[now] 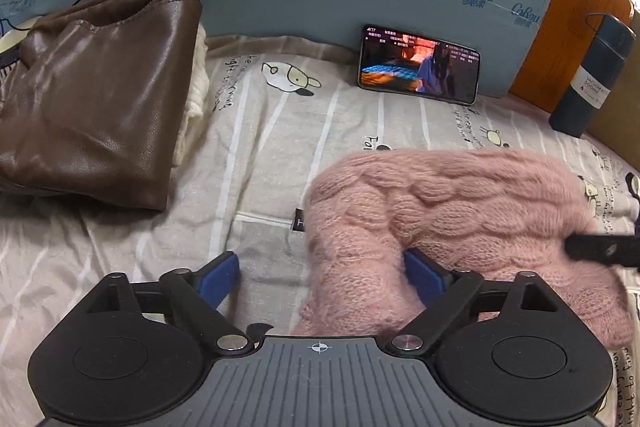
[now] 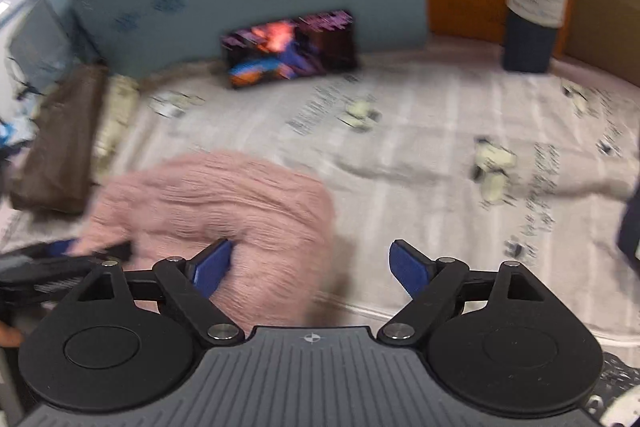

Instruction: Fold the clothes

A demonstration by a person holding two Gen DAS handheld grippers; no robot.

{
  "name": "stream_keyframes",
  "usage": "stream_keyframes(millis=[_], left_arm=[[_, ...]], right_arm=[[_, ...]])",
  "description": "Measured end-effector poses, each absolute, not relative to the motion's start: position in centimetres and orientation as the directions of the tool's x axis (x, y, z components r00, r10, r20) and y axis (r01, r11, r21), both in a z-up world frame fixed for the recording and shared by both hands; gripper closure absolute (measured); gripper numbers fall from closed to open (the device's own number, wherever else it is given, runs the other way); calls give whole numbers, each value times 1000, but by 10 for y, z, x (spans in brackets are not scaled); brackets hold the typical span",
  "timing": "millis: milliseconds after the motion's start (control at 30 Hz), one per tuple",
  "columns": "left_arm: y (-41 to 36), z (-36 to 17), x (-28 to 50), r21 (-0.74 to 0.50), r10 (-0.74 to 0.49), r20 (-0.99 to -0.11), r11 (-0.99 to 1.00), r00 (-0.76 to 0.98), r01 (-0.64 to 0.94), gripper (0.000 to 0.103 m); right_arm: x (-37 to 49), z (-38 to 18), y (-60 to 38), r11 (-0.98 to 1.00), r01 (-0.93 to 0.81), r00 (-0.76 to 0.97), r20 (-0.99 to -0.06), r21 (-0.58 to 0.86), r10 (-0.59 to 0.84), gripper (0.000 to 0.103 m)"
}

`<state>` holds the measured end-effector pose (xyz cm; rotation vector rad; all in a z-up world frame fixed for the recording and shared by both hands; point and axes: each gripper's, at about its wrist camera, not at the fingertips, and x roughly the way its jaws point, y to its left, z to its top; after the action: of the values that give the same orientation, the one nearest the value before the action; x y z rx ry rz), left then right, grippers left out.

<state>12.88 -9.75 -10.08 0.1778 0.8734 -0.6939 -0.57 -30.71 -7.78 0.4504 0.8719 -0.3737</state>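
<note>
Basically pink sweater (image 1: 460,223) bunched on bed (image 1: 260,147), right of left gripper (image 1: 320,277), left of right gripper (image 2: 310,267). Both grippers spread apart, empty. Left sits nearer.

Even, soft indoor light; the left wrist view is sharp with fisheye bending at its edges, while the right wrist view is smeared by motion blur throughout.

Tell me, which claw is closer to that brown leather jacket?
Left. The left claw sits open beside the pink sweater, with the brown leather jacket just ahead to its left. The right claw is beyond the sweater, farther away.
</note>
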Motion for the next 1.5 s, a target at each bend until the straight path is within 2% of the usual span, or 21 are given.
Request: stream_keyframes(millis=[133,300,333,400,500,567,767,1033,1100,1167,1200,1267,1333,1367,1500], left_arm=[[-99,-101,127,-112,-476,-751,774,457,623,7],[-94,-90,125,-154,-474,-752,802,458,577,8],[-92,-85,121,-182,-470,-758,819,453,545,8],[-88,-77,108,-243,-508,-741,813,439,530,8],[-91,-76,92,-242,-546,-716,779,435,578,8],[-91,-83,97,-237,-515,-735,804,440,546,8],[-76,-105,120,-370,-525,-768,831,366,414,8],[-87,-106,115,-347,-513,-773,834,372,430,10],[-89,-104,115,-349,-514,-774,834,370,428,15],[-91,-103,113,-355,-519,-772,831,368,427,25],[-91,-101,113,-360,-523,-770,829,366,427,27],[-91,-99,111,-372,-534,-764,823,361,430,43],[-91,-96,108,-377,-543,-758,817,361,437,52],[-91,-95,107,-374,-544,-756,815,364,442,55],[-89,-89,101,-369,-549,-747,812,375,453,60]], right_arm=[[2,-89,-306,856,491,571,-802,162,-175,9],[9,-92,-304,864,488,567,-798,125,-205,6],[7,-92,-306,860,492,567,-799,135,-200,6],[0,-91,-315,810,525,594,-794,262,-128,7],[-17,-91,-327,698,545,660,-751,465,-16,8],[-21,-89,-324,691,527,674,-738,494,14,8],[-18,-90,-314,665,517,675,-735,539,71,9],[-3,-99,-297,671,527,635,-766,521,97,10],[-1,-100,-296,666,529,634,-766,527,103,10],[0,-100,-294,661,533,632,-768,528,103,12],[1,-100,-294,658,535,631,-768,530,106,15],[2,-98,-292,652,537,632,-767,536,111,22],[-2,-96,-292,645,535,639,-761,546,114,29],[-4,-95,-293,641,534,643,-757,551,115,31],[-12,-90,-293,628,530,659,-743,570,118,49]])
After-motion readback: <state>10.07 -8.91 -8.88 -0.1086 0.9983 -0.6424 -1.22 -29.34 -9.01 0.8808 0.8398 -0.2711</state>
